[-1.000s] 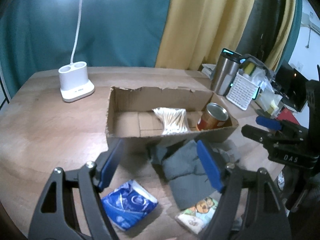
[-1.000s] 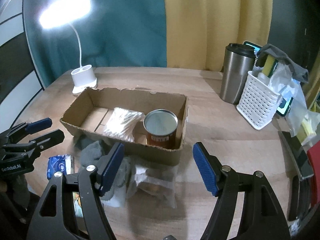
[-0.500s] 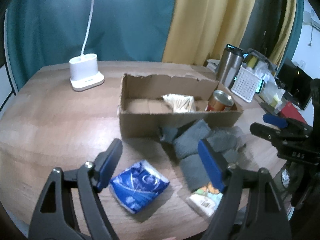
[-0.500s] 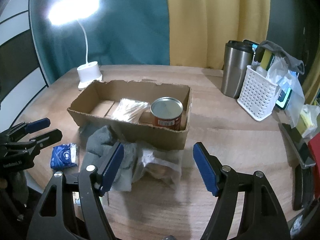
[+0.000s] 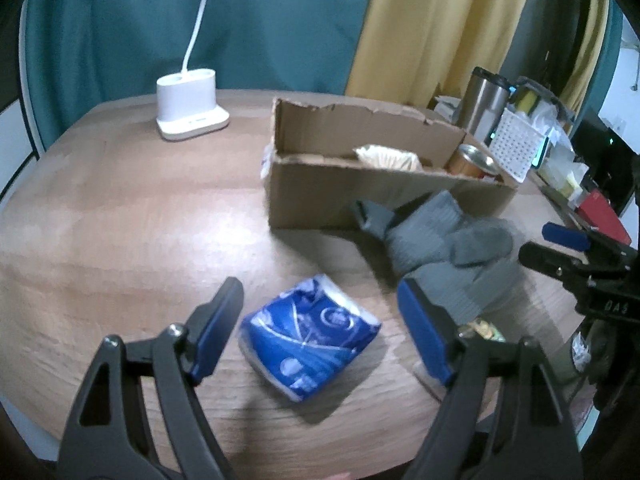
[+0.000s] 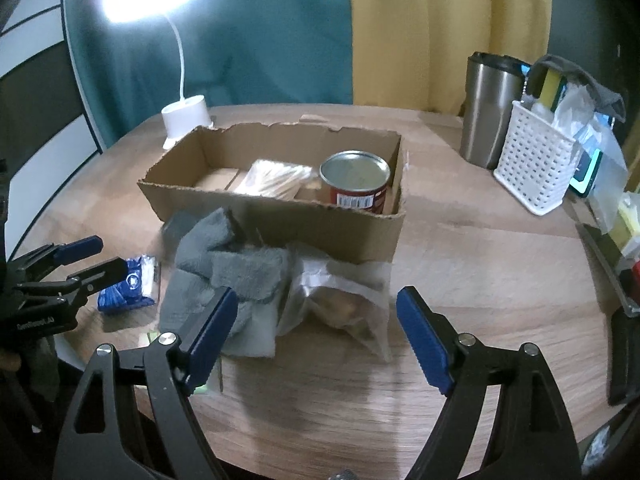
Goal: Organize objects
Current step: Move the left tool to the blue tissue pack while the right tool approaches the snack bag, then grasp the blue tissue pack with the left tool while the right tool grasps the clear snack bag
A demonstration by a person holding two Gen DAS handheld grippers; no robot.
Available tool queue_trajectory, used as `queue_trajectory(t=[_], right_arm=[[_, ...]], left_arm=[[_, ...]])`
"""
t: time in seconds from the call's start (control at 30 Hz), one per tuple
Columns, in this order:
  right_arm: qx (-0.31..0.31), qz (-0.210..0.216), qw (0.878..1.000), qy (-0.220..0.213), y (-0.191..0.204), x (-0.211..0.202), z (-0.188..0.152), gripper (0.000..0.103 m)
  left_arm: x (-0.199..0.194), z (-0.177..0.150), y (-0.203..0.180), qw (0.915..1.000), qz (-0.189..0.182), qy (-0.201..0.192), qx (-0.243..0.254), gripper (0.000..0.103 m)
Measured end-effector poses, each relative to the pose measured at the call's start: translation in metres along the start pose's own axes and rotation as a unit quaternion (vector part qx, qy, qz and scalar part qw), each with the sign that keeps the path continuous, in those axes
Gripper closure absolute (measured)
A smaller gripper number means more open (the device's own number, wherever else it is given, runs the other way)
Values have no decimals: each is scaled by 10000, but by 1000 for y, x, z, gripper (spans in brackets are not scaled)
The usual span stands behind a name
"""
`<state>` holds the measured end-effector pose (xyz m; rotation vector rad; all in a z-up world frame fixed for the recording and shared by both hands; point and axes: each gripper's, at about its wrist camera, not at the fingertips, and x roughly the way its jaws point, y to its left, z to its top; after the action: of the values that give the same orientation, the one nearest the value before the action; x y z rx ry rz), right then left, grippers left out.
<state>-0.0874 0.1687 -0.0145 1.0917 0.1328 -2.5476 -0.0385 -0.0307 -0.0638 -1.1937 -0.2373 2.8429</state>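
Observation:
A torn cardboard box (image 5: 320, 196) (image 6: 320, 224) stands mid-table and holds a bag of cotton swabs (image 6: 276, 182) and a red can (image 6: 355, 184). Grey socks (image 5: 444, 236) (image 6: 224, 272) lie heaped in front of it. A blue tissue pack (image 5: 310, 334) (image 6: 128, 284) lies between the fingers of my open left gripper (image 5: 320, 328), close above the table. My open right gripper (image 6: 316, 336) hovers over a clear bag with something brown (image 6: 344, 304), beside the socks. A small printed packet (image 5: 480, 326) lies under the left gripper's right finger.
A white lamp base (image 5: 190, 106) stands at the back left. A steel tumbler (image 6: 490, 110), a white perforated basket (image 6: 534, 160) with clutter, a phone and a red item (image 5: 600, 214) crowd the right edge. The table's front edge is close below both grippers.
Both grippers have pulled back from the box and dropped lower. The left gripper now frames the blue tissue pack; the right one has come over the clear bag. Both stay open.

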Motion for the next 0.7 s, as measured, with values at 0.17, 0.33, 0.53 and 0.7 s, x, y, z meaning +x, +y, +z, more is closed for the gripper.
queue_trajectory(t=[0.17, 0.33, 0.53, 0.7], right_arm=[[54, 20, 10000, 46, 0, 8, -1, 19], [304, -26, 9995, 31, -13, 12, 3, 19], [439, -122, 9989, 105, -27, 20, 5, 19], [486, -53, 9985, 234, -29, 30, 4, 19]], left_arm=[[8, -7, 1, 9999, 25, 151, 47, 22], [11, -13, -2, 9996, 87, 185, 192, 19], [21, -16, -11, 9981, 164, 283, 514, 4], [23, -14, -8, 9971, 353, 326, 596, 4]])
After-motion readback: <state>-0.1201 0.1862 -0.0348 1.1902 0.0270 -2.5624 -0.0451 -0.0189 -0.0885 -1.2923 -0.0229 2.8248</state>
